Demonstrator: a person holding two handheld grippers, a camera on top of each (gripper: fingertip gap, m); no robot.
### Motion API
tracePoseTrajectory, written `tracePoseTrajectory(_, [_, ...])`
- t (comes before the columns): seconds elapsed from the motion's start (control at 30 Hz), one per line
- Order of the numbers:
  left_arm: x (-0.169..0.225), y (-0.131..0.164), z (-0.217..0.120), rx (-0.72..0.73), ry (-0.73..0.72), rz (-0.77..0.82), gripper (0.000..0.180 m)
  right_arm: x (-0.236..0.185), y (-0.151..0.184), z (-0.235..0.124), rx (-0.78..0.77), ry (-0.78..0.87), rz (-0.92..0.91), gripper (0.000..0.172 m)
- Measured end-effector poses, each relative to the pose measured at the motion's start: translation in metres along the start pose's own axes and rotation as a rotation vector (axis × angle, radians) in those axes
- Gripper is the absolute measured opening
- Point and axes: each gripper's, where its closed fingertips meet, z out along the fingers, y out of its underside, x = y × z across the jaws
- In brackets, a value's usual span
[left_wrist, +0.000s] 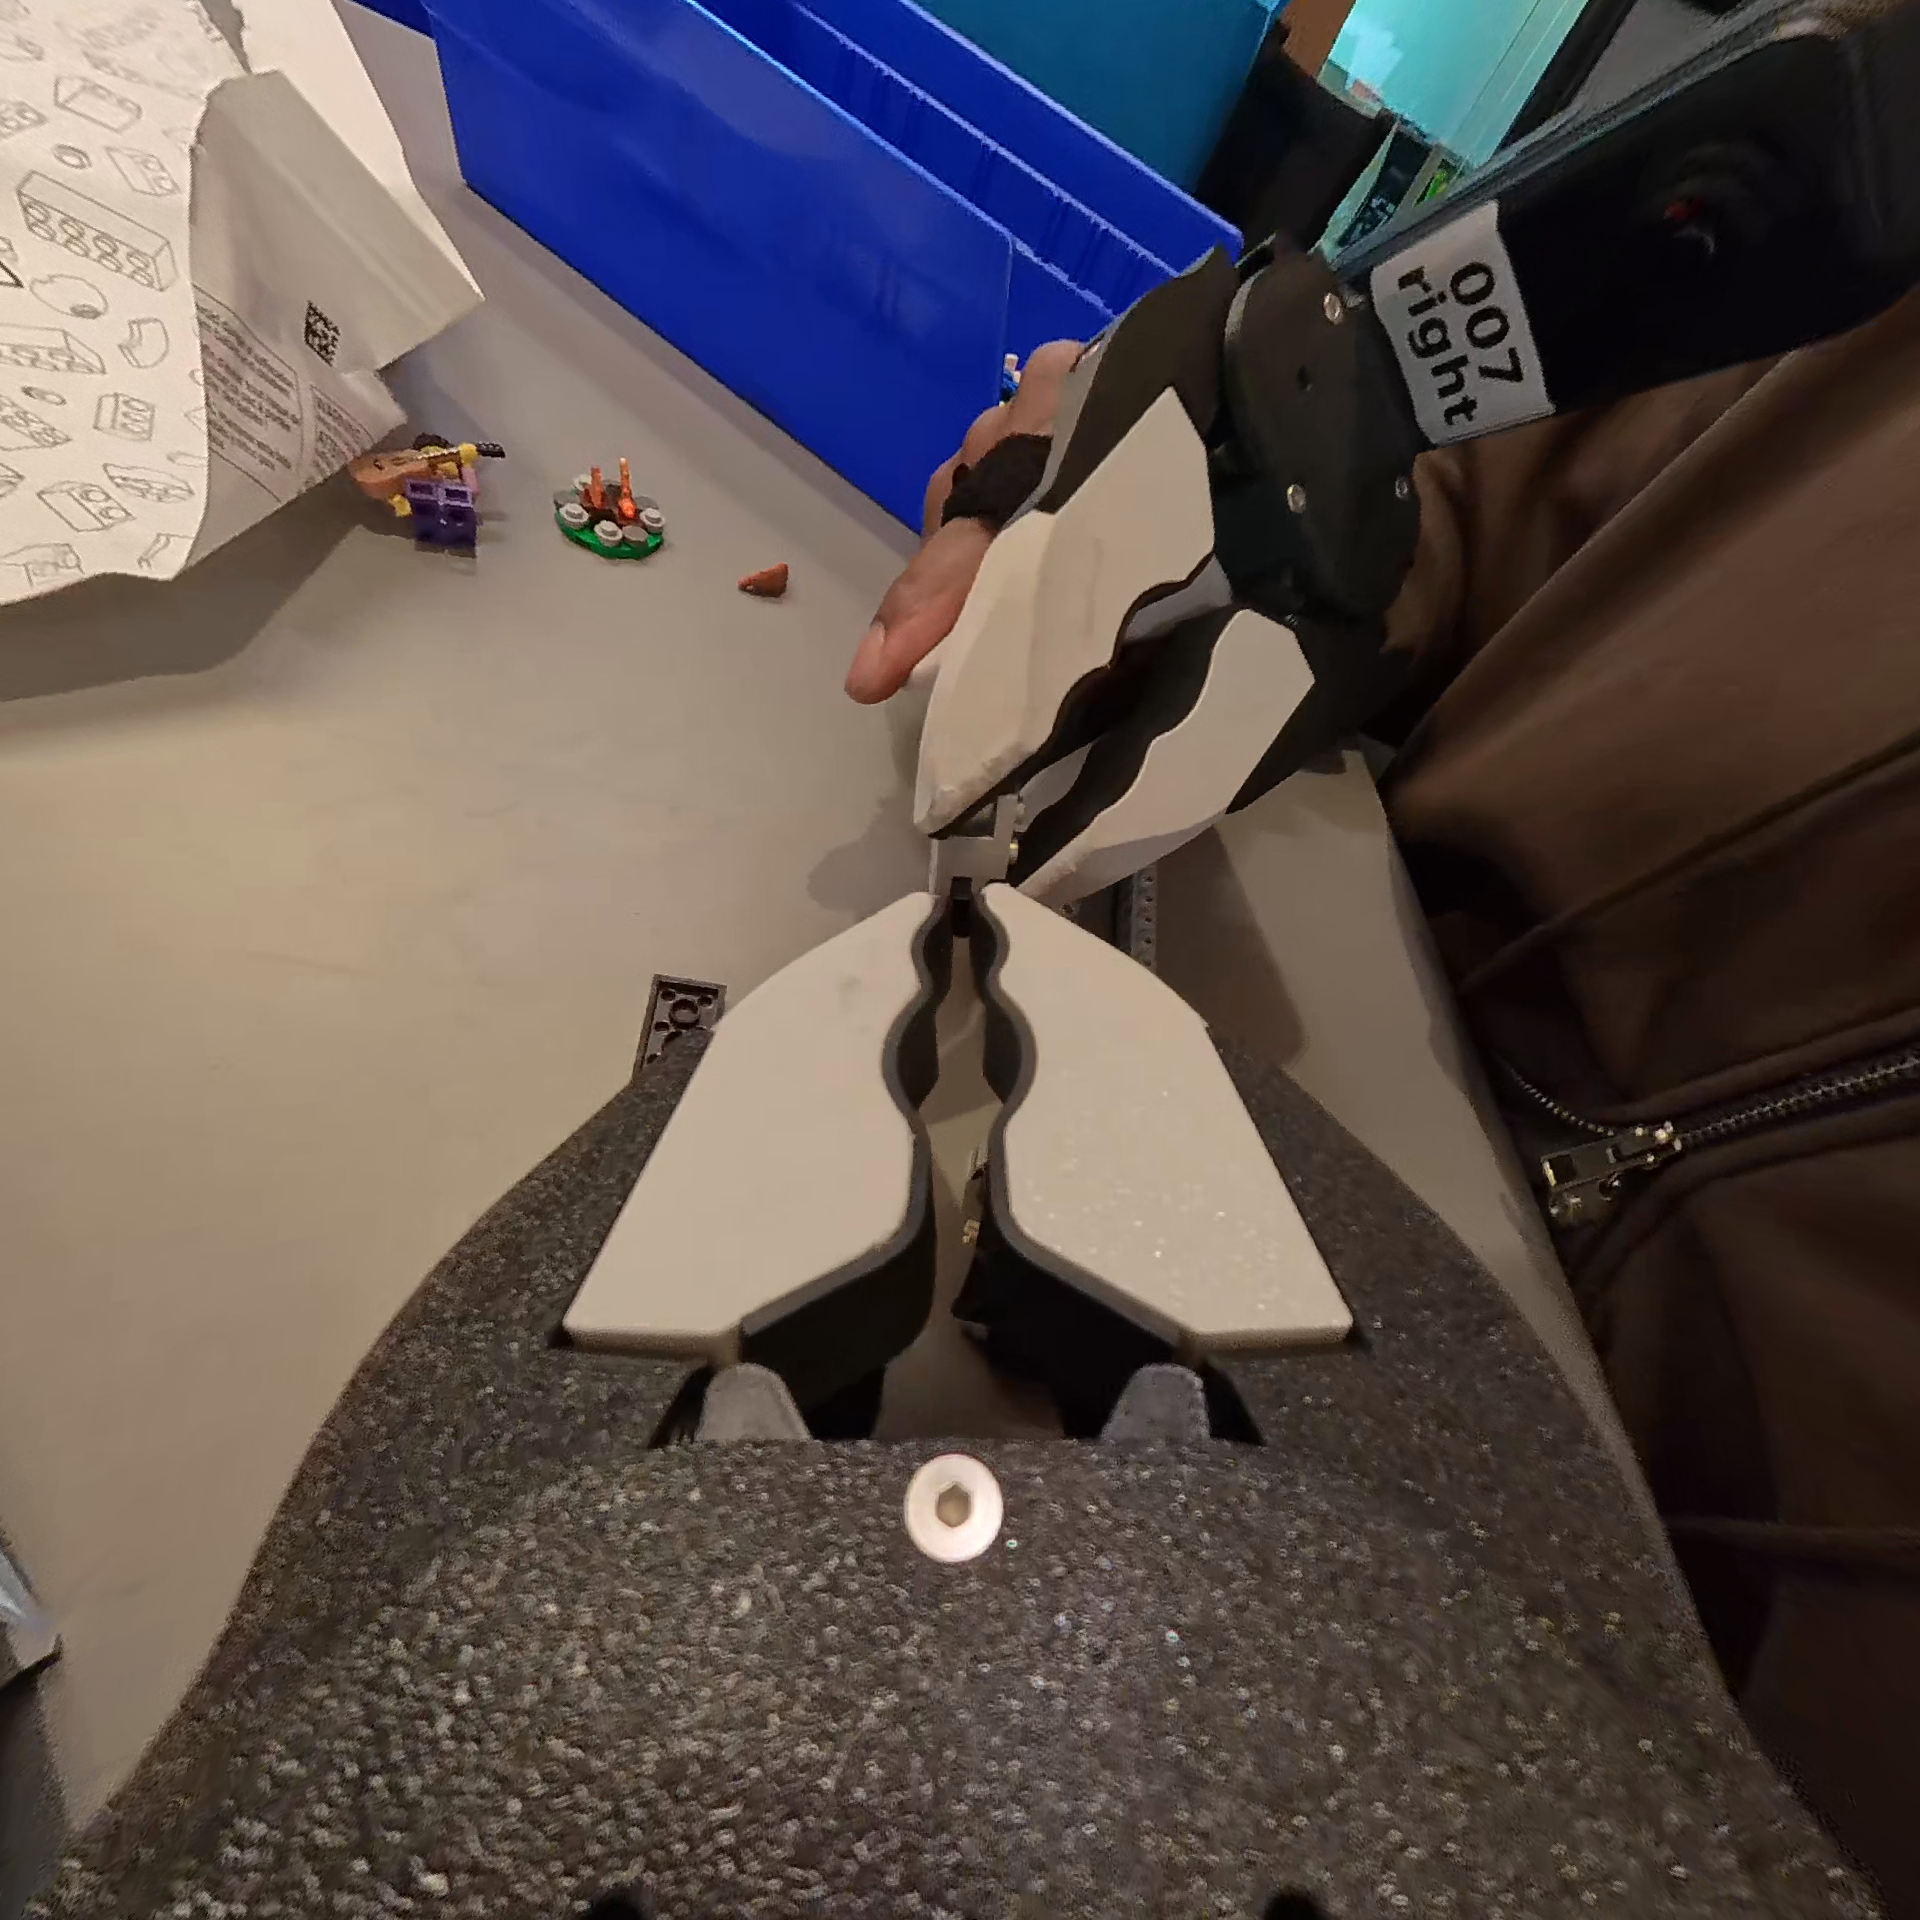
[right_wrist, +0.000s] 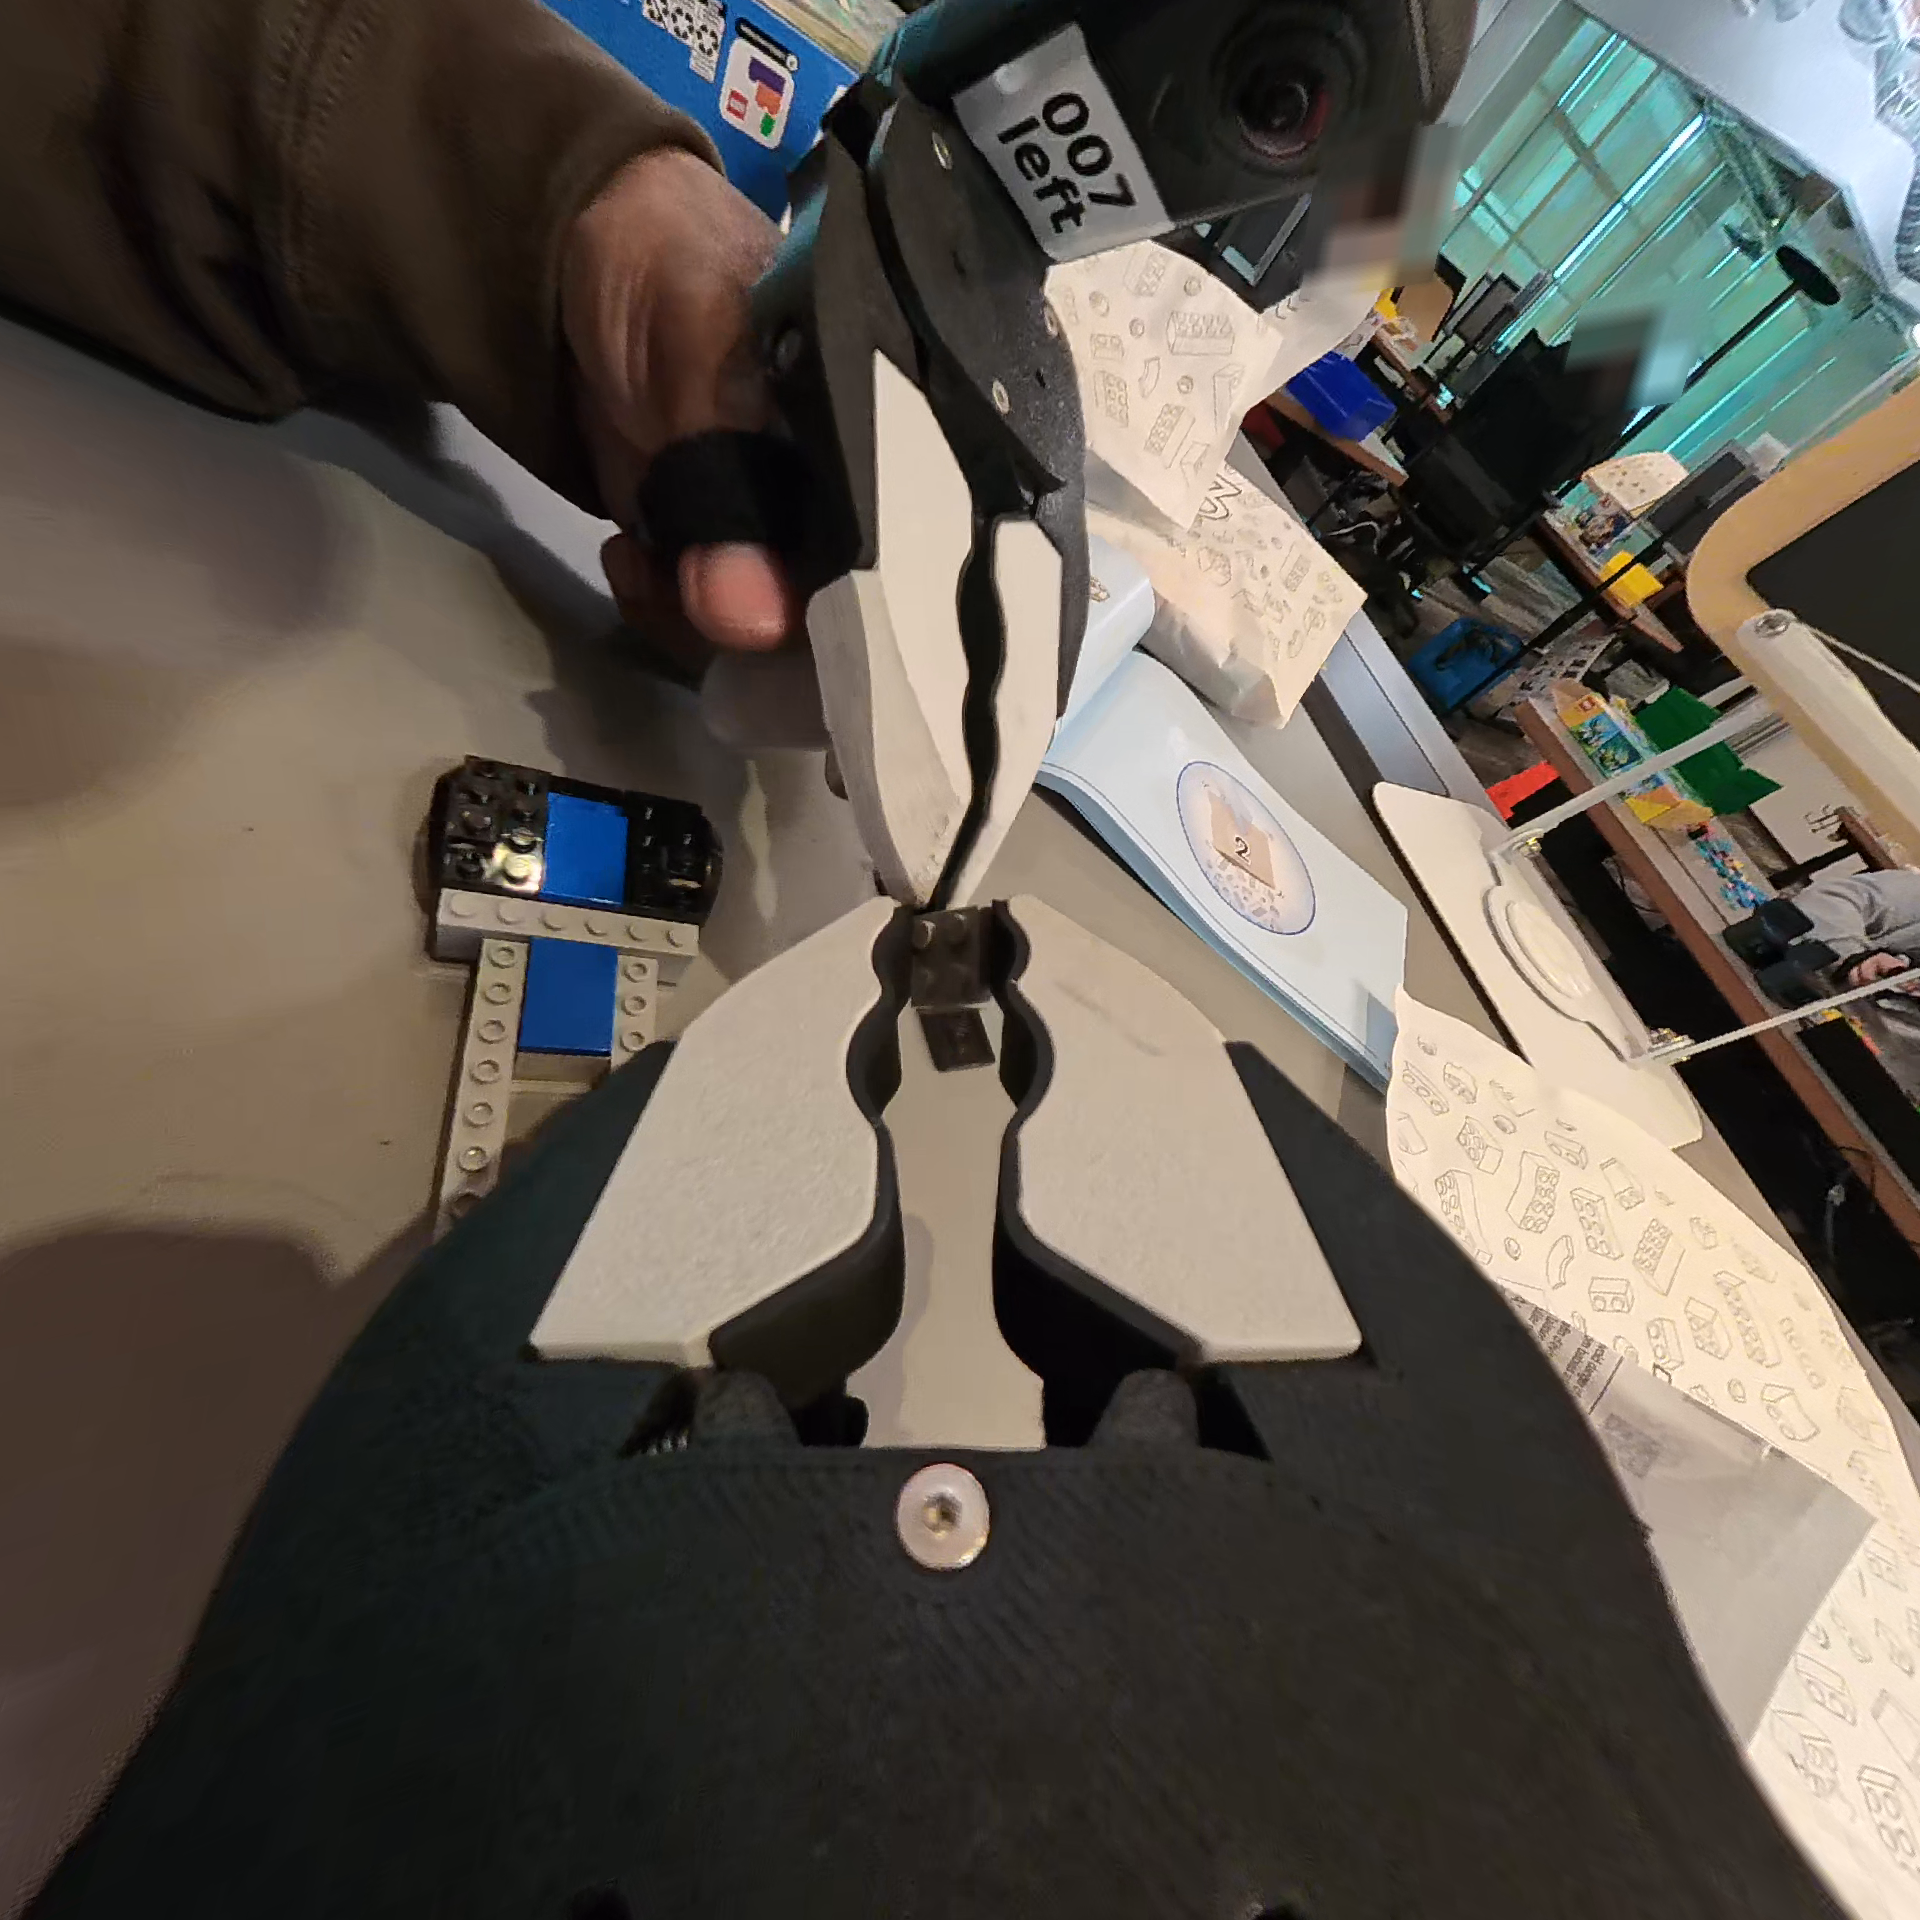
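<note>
Small grey studded brick piece (right_wrist: 951, 961) hangs just above the worktop (left_wrist: 364, 831) near its front edge, pinched between the pads of the right gripper (right_wrist: 951, 920). The left gripper (left_wrist: 961, 899) meets it tip to tip, jaws closed to a slit on a thin black stub (left_wrist: 962, 914) at the piece's end. A blue, black and grey brick build (right_wrist: 566, 883) lies apart, not joined to the piece, and bare surface runs from the grippers toward the blue plastic bins (left_wrist: 727, 239) along the back edge.

Both grippers (left_wrist: 961, 904) (right_wrist: 951, 925) had black textured bodies, pale grey wavy-edged fingers (left_wrist: 790, 1122), and one silver hex screw (left_wrist: 953, 1507); brown zipped sleeve (right_wrist: 260, 208).
</note>
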Motion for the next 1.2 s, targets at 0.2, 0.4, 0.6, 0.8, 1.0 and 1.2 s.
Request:
tracePoseTrajectory(0.2, [-0.006,0.0,-0.004,-0.046,-0.101,0.145,0.002,0.003,0.006,-0.001,-0.019,-0.014,0.032,0.015])
tracePoseTrajectory(0.4, [-0.001,0.003,-0.002,-0.079,-0.101,0.217,0.002,0.004,0.009,-0.002,-0.023,-0.06,0.117,0.007])
tracePoseTrajectory(0.6, [-0.002,0.006,0.001,-0.108,-0.126,0.253,0.002,0.007,0.013,-0.002,-0.043,-0.076,0.203,0.006])
tracePoseTrajectory(0.8, [-0.009,0.001,-0.006,-0.072,-0.165,0.212,0.002,0.016,0.018,-0.02,-0.075,0.03,0.267,0.006])
tracePoseTrajectory(1.0, [-0.01,-0.016,-0.012,0.023,-0.213,0.231,0.002,0.068,0.011,-0.121,0.053,0.393,0.516,0.006])
tracePoseTrajectory(1.2, [-0.003,-0.023,-0.01,0.072,-0.204,0.233,0.002,0.129,0.069,-0.263,-0.027,0.819,0.731,0.019])
